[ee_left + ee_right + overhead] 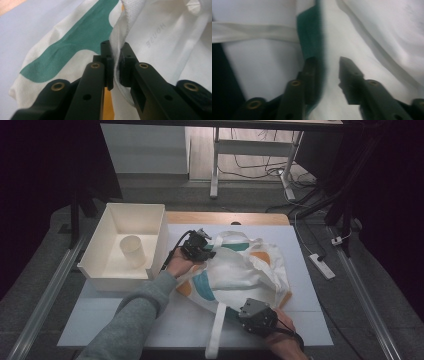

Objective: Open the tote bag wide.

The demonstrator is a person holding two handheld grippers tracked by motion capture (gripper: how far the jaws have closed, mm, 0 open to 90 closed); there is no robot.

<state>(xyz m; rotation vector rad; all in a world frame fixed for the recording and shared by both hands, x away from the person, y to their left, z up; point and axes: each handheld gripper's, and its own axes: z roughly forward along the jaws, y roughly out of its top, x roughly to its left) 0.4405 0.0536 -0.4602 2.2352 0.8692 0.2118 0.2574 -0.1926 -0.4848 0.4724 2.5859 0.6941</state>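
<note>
Soft white cloth bag (245, 270) lies crumpled mid-frame: light, floppy, best gripped at hems. Left gripper (116, 62) pinches its rim; right gripper (327, 67), jaws narrowly apart, straddles a lower fold.

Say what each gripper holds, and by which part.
Left gripper: the cloth bag, pinched at its rim. Right gripper: nothing gripped yet, jaws astride a fold.

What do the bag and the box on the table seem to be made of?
The tote bag looks like soft matt fabric, probably non-woven: a dotted, fibrous texture shows where the left claw pinches its edge, and it creases easily. The open box looks like rigid, smooth cream plastic with straight thin walls, though coated card cannot be excluded.
</note>
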